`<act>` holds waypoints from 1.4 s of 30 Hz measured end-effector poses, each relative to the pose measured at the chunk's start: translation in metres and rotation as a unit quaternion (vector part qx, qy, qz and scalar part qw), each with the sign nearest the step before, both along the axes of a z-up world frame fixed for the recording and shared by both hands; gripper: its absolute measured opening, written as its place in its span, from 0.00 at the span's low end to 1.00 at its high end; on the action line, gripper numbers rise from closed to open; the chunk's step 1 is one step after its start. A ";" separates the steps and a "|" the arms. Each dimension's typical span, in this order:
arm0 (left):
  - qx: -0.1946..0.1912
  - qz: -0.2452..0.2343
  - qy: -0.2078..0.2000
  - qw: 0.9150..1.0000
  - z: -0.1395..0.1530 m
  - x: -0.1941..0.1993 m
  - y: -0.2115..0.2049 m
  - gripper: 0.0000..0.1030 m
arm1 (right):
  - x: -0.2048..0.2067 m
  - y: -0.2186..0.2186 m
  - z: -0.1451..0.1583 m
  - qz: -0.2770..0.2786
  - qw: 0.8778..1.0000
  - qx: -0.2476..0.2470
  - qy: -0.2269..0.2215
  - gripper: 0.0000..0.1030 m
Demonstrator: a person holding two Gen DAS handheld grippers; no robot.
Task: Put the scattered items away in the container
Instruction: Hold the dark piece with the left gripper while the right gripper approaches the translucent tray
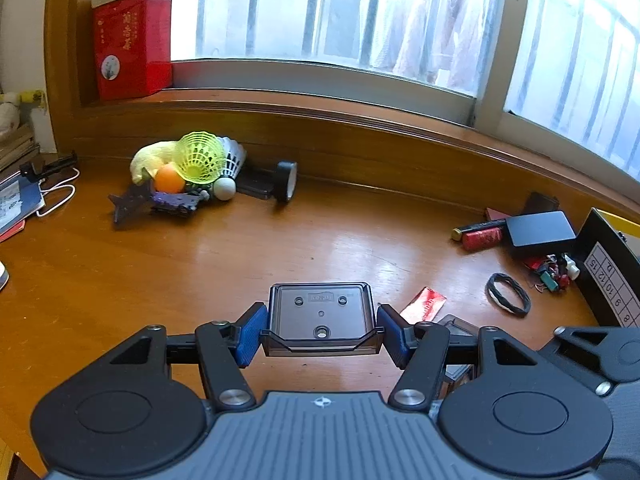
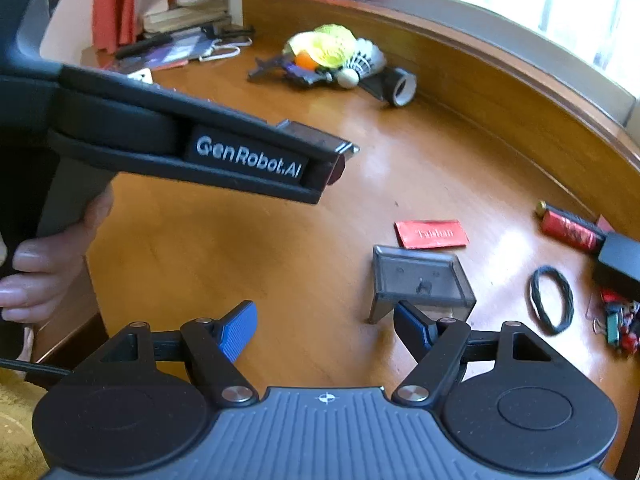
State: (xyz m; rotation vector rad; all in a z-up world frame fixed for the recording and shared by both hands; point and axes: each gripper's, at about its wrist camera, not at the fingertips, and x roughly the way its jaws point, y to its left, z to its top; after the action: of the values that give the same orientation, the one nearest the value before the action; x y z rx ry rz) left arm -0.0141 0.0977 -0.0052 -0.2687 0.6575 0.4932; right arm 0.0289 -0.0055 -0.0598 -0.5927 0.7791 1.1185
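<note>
Container: a smoky clear plastic box [image 1: 320, 318] is clamped between the blue pads [image 1: 251, 334] of the left tongs [image 1: 320, 334], its flat moulded face turned toward the camera, held above the worktop [image 1: 280, 248].
Left tongs: closed part-way onto the box, one pad on each side wall; in the right wrist view the same tongs [image 2: 336, 160] cross from 9 o'clock toward centre, gripped by the left hand [image 2: 52, 256].
Second box part: a matching smoky clear piece [image 2: 420, 280] stands on the worktop at 3 o'clock of the right wrist view, just ahead of the right finger; whether they touch cannot be told.
Right tongs: the right tongs [image 2: 324, 328] stand wide apart with nothing between the pads.
Near items: a red packet [image 2: 432, 234] lies flat just beyond the second piece; a black hair band [image 2: 551, 300] lies at 3 o'clock, apart from both.
Far pile: at 11 o'clock of the left view, a yellow shuttlecock [image 1: 198, 158], white shuttlecock [image 1: 234, 156], orange ball [image 1: 169, 179], white ball [image 1: 224, 189], purple toy car [image 1: 176, 202] and black tape roll [image 1: 287, 181] crowd against the wooden back edge.
Right edge: a red tube [image 1: 482, 238], black block [image 1: 540, 232] and small clips [image 1: 550, 270] bunch at 3 o'clock.
Open room: bare worktop spreads between the held box and the far pile.
</note>
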 end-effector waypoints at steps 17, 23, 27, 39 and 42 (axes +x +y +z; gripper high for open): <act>0.003 0.004 0.004 1.000 -0.002 -0.006 0.001 0.61 | 0.031 -0.013 -0.003 -0.012 1.000 0.003 -0.028 0.90; 0.000 0.012 0.011 1.000 -0.003 -0.007 0.009 0.61 | 0.031 -0.009 -0.008 -0.011 0.999 0.012 -0.029 0.93; 0.000 0.011 0.018 1.000 -0.004 -0.005 0.010 0.61 | 0.039 -0.006 -0.010 -0.025 0.999 0.024 -0.025 0.93; 0.002 0.005 0.026 1.000 -0.008 0.000 0.012 0.61 | 0.059 0.004 -0.022 -0.100 0.994 0.029 0.012 0.93; 0.000 0.004 0.026 1.000 -0.010 0.000 0.016 0.61 | 0.059 0.005 -0.023 -0.104 0.994 0.031 0.011 0.94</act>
State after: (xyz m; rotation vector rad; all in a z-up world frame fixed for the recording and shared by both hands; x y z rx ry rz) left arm -0.0137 0.1137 -0.0152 -0.2593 0.7068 0.5084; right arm 0.0882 -0.0002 -0.0826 -0.4366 0.8039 0.9545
